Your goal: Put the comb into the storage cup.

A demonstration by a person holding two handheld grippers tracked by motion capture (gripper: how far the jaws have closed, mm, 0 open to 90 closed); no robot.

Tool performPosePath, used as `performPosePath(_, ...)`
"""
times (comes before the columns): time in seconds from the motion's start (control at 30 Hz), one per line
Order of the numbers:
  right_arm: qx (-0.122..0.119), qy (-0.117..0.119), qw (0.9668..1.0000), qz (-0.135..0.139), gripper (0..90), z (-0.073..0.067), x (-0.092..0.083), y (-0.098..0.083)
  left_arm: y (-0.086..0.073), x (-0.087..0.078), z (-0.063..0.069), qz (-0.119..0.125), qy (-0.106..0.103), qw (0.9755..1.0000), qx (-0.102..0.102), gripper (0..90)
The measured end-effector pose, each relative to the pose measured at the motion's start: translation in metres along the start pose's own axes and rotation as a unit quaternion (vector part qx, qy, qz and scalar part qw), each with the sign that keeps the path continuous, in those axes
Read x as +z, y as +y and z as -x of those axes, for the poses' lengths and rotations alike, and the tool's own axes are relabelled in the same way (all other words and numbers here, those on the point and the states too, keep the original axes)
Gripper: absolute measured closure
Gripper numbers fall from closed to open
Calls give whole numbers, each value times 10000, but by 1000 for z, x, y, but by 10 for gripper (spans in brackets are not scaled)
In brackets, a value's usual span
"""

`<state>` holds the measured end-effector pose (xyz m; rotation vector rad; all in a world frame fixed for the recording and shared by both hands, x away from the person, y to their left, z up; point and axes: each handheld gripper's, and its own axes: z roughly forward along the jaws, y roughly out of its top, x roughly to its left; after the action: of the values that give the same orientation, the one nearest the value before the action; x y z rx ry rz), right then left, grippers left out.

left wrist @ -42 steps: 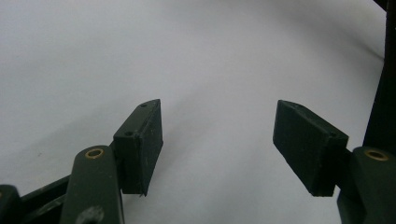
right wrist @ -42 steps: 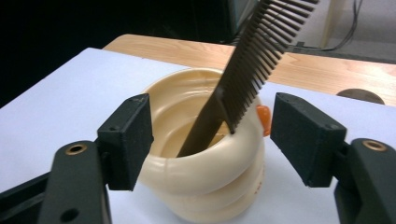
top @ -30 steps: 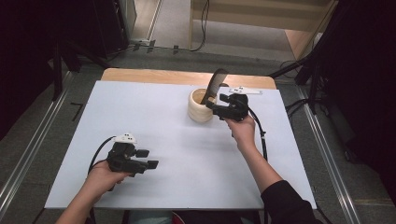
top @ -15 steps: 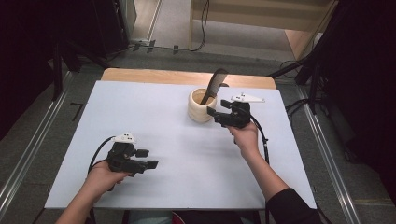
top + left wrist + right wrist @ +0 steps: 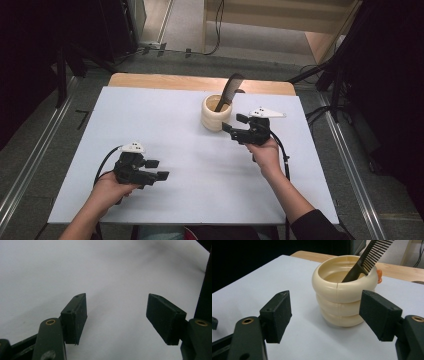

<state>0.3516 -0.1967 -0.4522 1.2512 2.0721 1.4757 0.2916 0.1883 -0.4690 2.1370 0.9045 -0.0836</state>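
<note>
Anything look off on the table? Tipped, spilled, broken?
Nothing spilled or broken. The cream ribbed cup stands upright on the white table. The black comb leans tilted against its rim, teeth end sticking out. A small orange bit shows behind the cup; I can't tell what it is.

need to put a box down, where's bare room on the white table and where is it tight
Free: the far-left stretch of the white table, left of the cream cup, and the middle between the left gripper and right gripper. Tight: the far right, where the cup holding the black comb stands just ahead of the right gripper's open jaws.
</note>
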Motion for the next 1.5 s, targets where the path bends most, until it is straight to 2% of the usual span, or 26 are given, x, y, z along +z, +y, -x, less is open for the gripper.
performPosePath(0.97,-91,341,9994,-71,236,-15,-33,-23,0,-3,-2,103,-64,9999,-30,341)
performPosePath(1.17,-232,366,9990,-92,236,-19,-39,-29,0,-3,-1,112,-65,9999,-36,341)
performPosePath(1.5,-197,426,9989,-67,233,-19,-53,-40,0,-4,-1,163,-90,9998,-56,341)
